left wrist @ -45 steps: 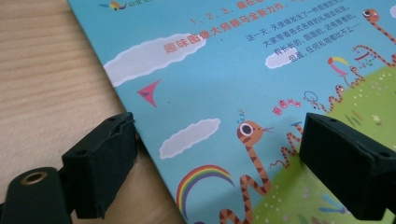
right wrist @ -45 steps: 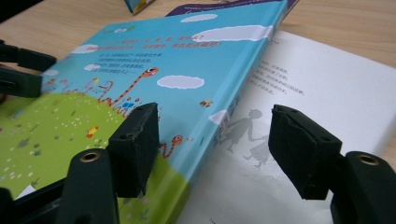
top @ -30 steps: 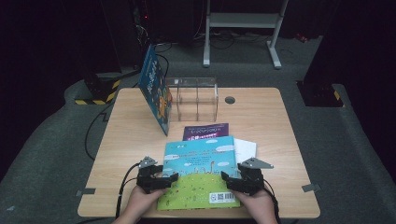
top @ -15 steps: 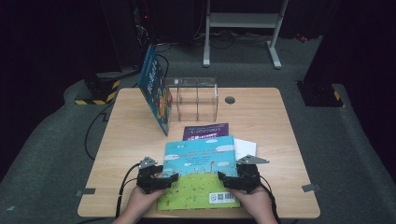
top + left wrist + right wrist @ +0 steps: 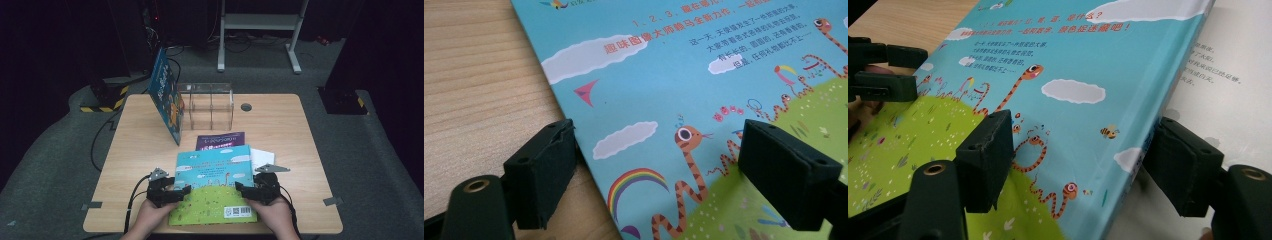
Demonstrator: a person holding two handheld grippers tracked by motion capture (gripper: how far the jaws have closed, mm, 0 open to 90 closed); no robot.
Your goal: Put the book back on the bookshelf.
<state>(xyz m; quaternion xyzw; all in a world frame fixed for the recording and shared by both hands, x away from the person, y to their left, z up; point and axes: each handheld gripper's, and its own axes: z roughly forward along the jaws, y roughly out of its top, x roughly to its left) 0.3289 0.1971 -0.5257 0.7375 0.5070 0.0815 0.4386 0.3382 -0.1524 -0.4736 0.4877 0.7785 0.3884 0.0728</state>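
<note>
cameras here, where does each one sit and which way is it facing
High view: above the person's side, looking forward and down on the table; both hands, left claw and right claw at the picture book.
Left gripper view: on the left claw, looking along its jaws across the book's edge.
Right gripper view: on the right claw, jaws astride the book's spine; the left claw shows farther off.
Shared: the book's snake cover.
</note>
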